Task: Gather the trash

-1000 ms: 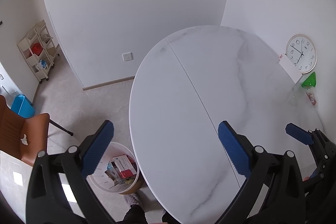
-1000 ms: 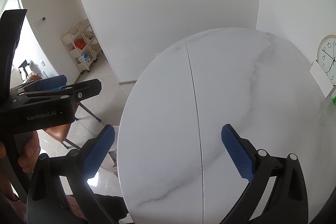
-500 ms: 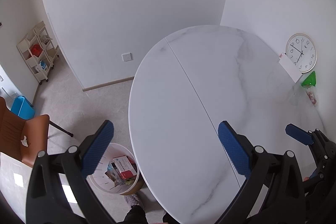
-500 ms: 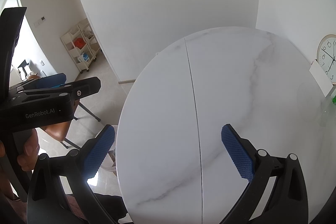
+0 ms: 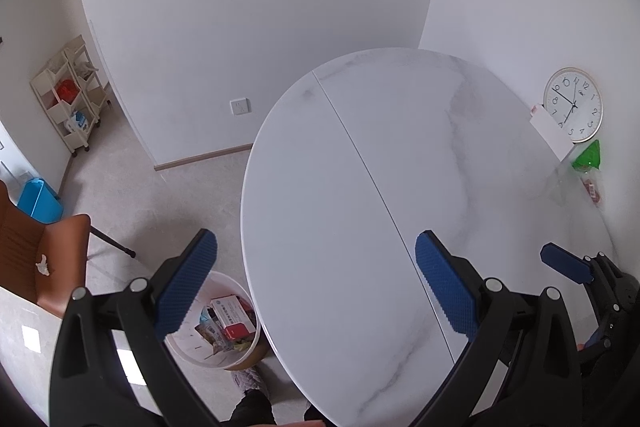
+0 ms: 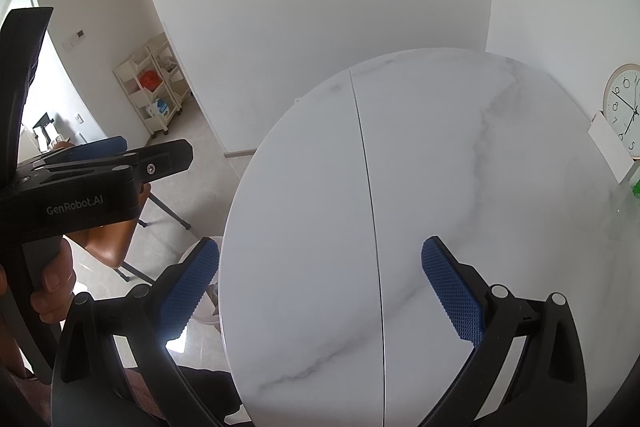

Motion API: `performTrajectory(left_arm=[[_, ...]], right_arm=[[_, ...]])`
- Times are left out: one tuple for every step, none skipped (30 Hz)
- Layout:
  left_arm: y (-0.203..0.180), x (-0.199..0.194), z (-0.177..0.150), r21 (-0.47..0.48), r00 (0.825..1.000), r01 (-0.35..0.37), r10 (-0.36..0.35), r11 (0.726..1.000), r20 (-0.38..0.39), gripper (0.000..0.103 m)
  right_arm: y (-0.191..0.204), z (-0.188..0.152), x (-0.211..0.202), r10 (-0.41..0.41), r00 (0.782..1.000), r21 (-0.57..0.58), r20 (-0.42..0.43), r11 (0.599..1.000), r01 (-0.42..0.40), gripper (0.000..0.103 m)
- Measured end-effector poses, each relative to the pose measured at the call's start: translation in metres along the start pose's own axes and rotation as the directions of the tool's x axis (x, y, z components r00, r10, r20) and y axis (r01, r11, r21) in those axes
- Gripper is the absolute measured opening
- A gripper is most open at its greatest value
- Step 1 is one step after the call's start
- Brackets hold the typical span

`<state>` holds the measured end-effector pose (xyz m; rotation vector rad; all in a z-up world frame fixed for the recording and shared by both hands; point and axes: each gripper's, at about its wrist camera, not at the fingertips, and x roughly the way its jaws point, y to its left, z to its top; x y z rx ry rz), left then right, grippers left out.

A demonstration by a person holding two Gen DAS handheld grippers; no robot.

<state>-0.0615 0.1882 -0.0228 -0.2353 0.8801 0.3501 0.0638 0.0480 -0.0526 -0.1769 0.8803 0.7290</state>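
White marble table (image 5: 340,227) lies bare beneath both parted, empty grippers; waste bin (image 5: 192,351) sits just left of it, nearer left gripper (image 5: 316,283)

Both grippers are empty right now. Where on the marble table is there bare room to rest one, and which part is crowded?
The marble table is bare on both sides of its centre seam, from the far rim to the near edge. Clutter sits only at the right rim by the wall: clock, white card, green wrapper. The trash bin stands on the floor left of the table.
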Motion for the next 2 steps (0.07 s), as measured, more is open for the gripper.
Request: performTrajectory(left_arm=[[0.001, 0.0004, 0.0004, 0.004, 1.0, -0.001, 0.001, 1.0, -0.002, 0.095], [0.0024, 0.0002, 0.0001, 0.007, 1.0, -0.004, 0.004, 1.0, -0.003, 0.095]], right_arm=[[-0.0003, -0.0006, 0.0001, -0.001, 1.0, -0.001, -0.001, 1.0, 0.001, 0.101], [-0.0003, -0.0006, 0.0001, -0.001, 1.0, -0.001, -0.001, 1.0, 0.001, 0.101]])
